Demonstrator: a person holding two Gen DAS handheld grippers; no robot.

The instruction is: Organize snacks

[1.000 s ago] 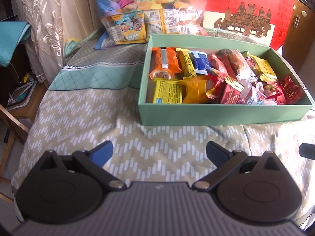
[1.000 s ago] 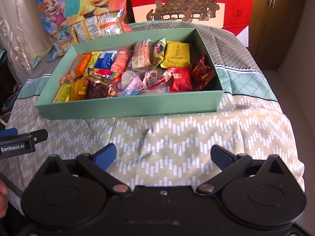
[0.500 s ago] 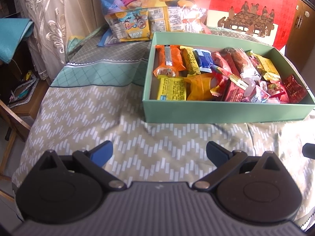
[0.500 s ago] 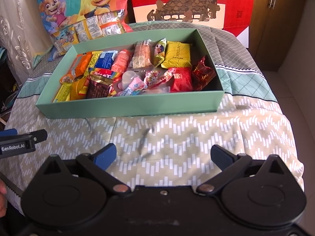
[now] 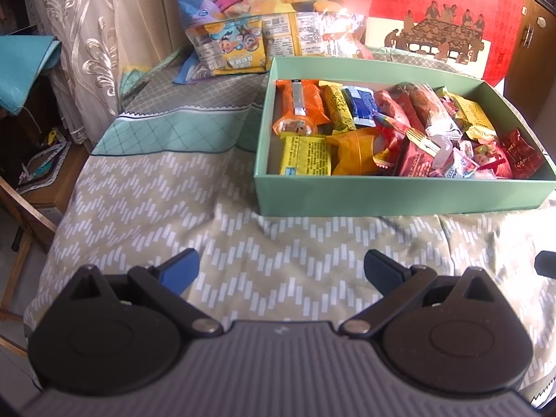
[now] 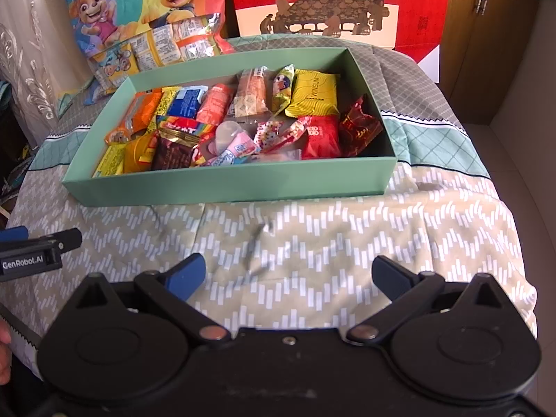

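A mint-green box (image 5: 399, 196) (image 6: 226, 186) stands on the patterned cloth and holds several wrapped snacks, among them an orange pack (image 5: 305, 99), a yellow pack (image 6: 314, 93) and a red pack (image 6: 319, 137). More snack bags (image 5: 236, 50) (image 6: 166, 47) lie on the cloth behind the box's left end. My left gripper (image 5: 281, 269) is open and empty, low over the cloth in front of the box's left part. My right gripper (image 6: 288, 276) is open and empty, in front of the box's middle.
A cartoon-print bag (image 6: 139, 0) and a red gift box (image 6: 333, 3) stand at the back. Curtains (image 5: 76, 34) and a wooden chair (image 5: 21, 205) are at the left, a wooden cabinet (image 6: 486, 34) at the right. The cloth drops off at both sides.
My left gripper has shifted left and slightly forward, so the box now sits further right in its view. The right gripper has stayed still. Both stay open.
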